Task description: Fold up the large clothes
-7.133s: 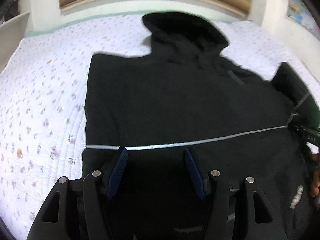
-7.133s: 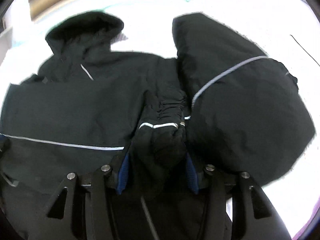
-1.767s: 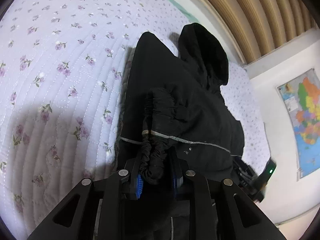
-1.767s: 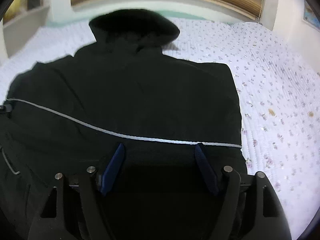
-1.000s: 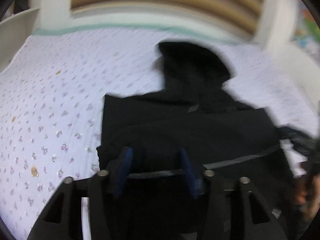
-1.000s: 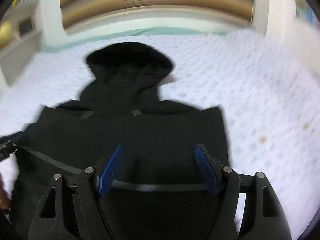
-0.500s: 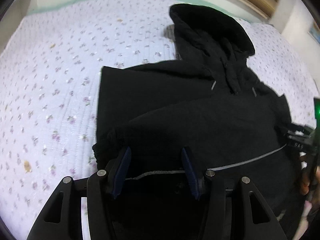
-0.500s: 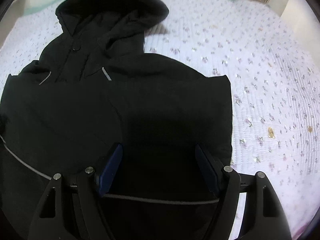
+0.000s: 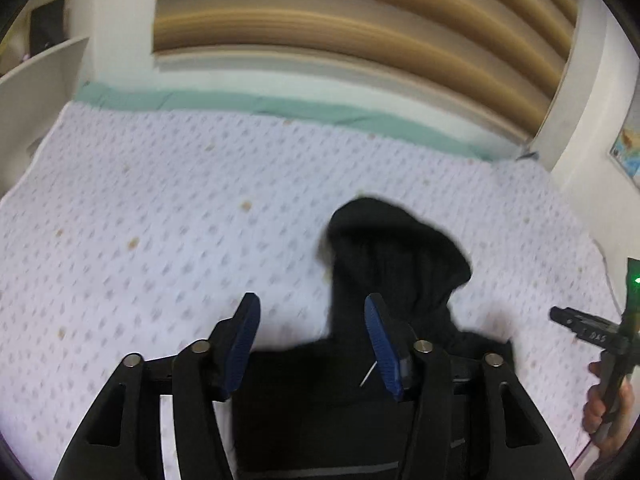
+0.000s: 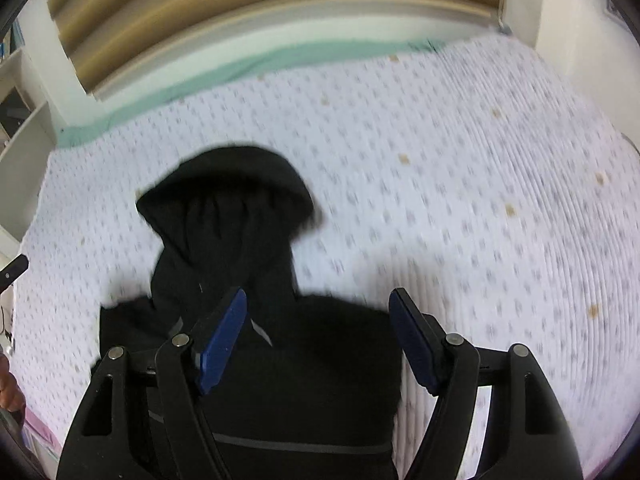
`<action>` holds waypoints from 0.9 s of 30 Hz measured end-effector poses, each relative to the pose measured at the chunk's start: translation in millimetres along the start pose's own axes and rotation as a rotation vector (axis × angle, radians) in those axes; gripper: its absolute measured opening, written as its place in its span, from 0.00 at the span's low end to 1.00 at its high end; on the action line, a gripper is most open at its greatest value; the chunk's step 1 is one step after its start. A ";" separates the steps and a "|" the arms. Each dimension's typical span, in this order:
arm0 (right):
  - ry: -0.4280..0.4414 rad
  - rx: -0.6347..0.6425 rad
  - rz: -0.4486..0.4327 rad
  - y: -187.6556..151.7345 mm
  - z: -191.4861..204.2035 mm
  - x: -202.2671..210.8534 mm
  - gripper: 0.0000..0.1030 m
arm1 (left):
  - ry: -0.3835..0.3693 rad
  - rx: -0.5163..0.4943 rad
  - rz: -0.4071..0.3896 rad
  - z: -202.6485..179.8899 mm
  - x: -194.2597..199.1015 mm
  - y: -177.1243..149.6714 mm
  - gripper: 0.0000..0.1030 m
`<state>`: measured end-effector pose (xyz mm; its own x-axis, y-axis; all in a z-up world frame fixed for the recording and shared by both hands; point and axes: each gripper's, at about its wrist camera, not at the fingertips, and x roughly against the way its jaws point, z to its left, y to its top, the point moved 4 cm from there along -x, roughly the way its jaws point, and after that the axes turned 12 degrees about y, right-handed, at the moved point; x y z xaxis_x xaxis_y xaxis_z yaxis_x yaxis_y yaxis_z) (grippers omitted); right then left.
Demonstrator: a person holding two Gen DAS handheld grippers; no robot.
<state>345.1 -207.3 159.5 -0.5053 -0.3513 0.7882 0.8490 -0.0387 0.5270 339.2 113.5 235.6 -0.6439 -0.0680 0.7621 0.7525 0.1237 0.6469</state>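
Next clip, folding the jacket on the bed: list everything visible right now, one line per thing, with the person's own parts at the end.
hooded jacket: one, black with thin grey stripes, lying on the bed, hood toward the headboard
quilt: one, white with small floral print, covering the bed
sheet edge: one, teal, along the far side of the quilt
headboard: one, tan wooden slats, behind the bed
shelf: one, white, far left
map poster: one, multicoloured, on the right wall
left gripper: one, black with blue pads, above the jacket, jaws opening, nothing between them
right gripper: one, black with blue pads, above the jacket, jaws open, empty
hand: one, holding the right gripper's handle
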 end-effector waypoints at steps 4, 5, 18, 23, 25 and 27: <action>0.055 -0.028 0.021 36.4 5.4 -54.1 0.74 | -0.021 -0.044 0.008 -23.1 -44.0 27.8 0.60; 0.060 -0.035 0.033 39.8 3.6 -65.5 0.74 | -0.009 -0.055 0.020 -28.1 -59.1 34.8 0.60; 0.080 -0.101 0.167 56.8 -36.1 -214.8 0.60 | -0.015 -0.032 0.241 -55.6 -241.6 37.0 0.60; 0.113 -0.180 0.209 59.0 -57.2 -255.0 0.41 | -0.024 -0.025 0.259 -62.1 -273.6 37.5 0.59; 0.177 -0.223 0.239 58.2 -62.9 -266.6 0.18 | 0.002 -0.022 0.260 -58.0 -285.7 40.8 0.27; 0.215 -0.291 0.228 60.1 -73.8 -261.8 0.09 | -0.060 0.013 0.269 -50.5 -285.3 46.5 0.11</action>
<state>539.9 -186.7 -38.7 -0.2823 -0.5670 0.7739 0.9590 -0.1888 0.2114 564.9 88.7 49.7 -0.4285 0.0277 0.9031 0.8960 0.1422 0.4207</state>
